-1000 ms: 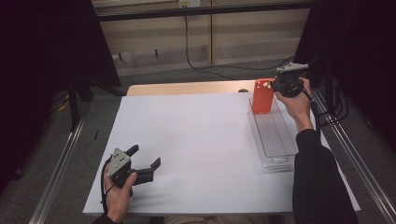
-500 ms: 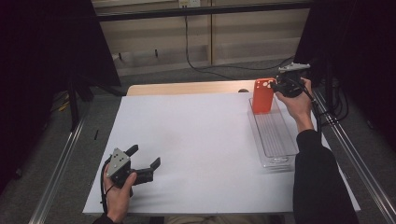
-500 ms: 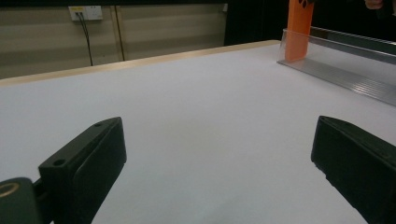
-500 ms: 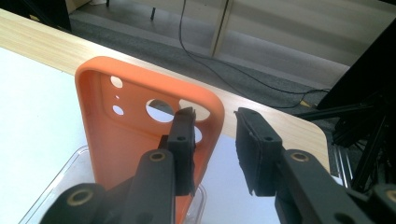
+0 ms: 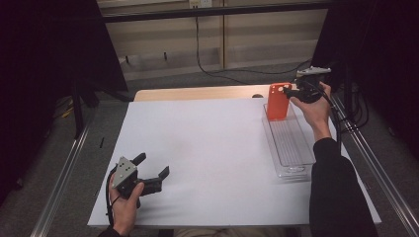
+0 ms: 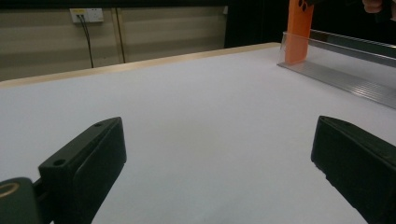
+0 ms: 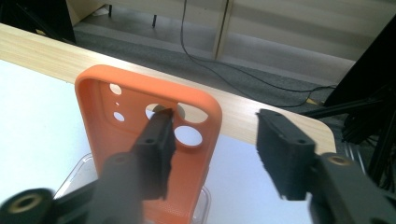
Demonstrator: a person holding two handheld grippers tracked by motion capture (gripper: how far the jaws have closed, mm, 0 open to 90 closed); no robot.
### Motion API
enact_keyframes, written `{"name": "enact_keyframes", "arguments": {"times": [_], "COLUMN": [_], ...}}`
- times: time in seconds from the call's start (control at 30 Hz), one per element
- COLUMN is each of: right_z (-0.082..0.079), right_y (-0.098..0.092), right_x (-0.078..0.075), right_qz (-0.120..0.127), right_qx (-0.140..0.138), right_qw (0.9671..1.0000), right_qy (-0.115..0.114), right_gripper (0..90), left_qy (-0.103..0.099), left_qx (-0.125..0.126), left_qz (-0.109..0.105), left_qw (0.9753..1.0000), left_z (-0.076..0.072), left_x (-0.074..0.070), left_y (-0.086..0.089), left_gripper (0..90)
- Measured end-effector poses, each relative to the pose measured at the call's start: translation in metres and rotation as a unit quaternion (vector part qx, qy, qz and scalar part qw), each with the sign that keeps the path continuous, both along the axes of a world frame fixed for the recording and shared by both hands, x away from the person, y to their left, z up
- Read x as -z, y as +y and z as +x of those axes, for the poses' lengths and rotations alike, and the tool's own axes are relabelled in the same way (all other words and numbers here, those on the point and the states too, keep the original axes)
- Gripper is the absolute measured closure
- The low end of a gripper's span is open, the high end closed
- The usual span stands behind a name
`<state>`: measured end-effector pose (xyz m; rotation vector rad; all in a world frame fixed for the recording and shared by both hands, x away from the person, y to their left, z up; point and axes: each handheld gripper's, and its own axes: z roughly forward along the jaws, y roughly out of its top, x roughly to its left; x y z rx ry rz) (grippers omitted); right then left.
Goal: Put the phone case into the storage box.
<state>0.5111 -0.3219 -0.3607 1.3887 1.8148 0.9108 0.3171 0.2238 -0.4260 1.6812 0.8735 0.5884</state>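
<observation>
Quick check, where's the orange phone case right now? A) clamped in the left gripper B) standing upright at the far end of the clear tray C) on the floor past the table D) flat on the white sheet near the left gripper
B: the orange phone case stands upright at the far end of the clear tray, by the right gripper, whose jaws are apart.

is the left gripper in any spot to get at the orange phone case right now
Probably not without a long reach. The left gripper sits open at the table's near left, while the orange phone case stands in the clear tray at the far right, with the right gripper already at it. Nothing lies between.
</observation>
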Motion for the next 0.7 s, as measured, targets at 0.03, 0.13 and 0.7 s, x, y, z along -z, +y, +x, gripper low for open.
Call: {"name": "enact_keyframes", "arguments": {"times": [0.03, 0.13, 0.7], "right_z": [-0.0003, -0.0009, -0.0044], "right_y": [-0.0005, -0.0013, -0.0016], "right_x": [0.0002, 0.0006, -0.0010], "right_qz": [0.003, 0.008, 0.021], "right_qx": [0.001, 0.004, 0.018], "right_qw": [1.0000, 1.0000, 0.9995], "right_qy": [0.002, 0.002, -0.017], "right_gripper": [37.5, 27.9, 7.3], "left_qy": [0.000, -0.001, -0.002], "left_qx": [0.000, 0.001, -0.001], "left_qz": [0.002, 0.000, 0.003], "left_qw": [1.0000, 1.0000, 1.0000], "left_z": [0.0001, -0.0002, 0.0020], "left_x": [0.0000, -0.0002, -0.0016], "left_y": [0.0001, -0.0002, -0.0017], "left_gripper": [3.2, 3.2, 3.2]}}
